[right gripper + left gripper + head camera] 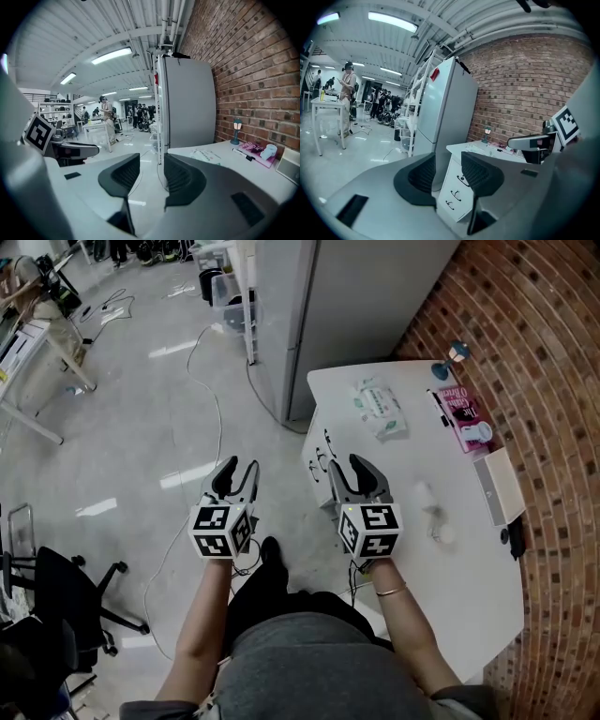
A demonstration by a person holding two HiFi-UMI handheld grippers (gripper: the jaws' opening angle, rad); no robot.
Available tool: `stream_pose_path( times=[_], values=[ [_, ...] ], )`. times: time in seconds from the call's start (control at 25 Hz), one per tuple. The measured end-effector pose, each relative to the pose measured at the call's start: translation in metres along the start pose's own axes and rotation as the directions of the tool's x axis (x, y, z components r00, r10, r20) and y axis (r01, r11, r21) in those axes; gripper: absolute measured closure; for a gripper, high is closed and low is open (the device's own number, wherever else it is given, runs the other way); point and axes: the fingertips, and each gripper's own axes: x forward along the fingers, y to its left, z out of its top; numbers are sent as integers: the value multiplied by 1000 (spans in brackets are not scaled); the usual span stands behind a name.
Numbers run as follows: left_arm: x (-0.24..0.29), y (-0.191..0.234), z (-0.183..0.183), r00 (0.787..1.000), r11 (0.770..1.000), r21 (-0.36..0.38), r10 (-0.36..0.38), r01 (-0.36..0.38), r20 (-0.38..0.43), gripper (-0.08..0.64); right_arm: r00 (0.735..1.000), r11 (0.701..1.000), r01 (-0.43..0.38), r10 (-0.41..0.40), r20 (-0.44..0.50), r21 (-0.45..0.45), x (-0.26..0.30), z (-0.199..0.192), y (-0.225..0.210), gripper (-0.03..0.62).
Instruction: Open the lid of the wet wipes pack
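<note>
The wet wipes pack [378, 407], white with green print, lies flat near the far left part of the white table [469, 587]. In the right gripper view the pack [206, 153] shows as a flat shape ahead of the jaws. Both grippers hang short of it. My left gripper [237, 472] is over the floor, left of the table, open, with nothing between its jaws [447, 166]. My right gripper [349, 468] hovers at the table's near left edge, open and empty [151, 176]. It also shows at the right of the left gripper view [534, 140].
A pink book [461, 413], a black pen [437, 407] and a small lamp [453, 357] lie beside the brick wall. A white box [502, 486] and small white items [433, 512] sit nearer. A grey cabinet [347, 296] stands behind the table, an office chair [56, 587] at the left.
</note>
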Motion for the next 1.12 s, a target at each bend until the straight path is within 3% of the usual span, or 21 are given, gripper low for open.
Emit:
stream_pose_path(
  times=[0.56,1.12],
  values=[
    [81,9,19,986,987,30,-158,159,-50,397,984,984,176,-176,-34,-2,29,13,-40,431],
    [151,-48,10,931,933,102,-328,346,-158,396,944,946,324,-323,-74,-1,13,12,-103,436]
  ],
)
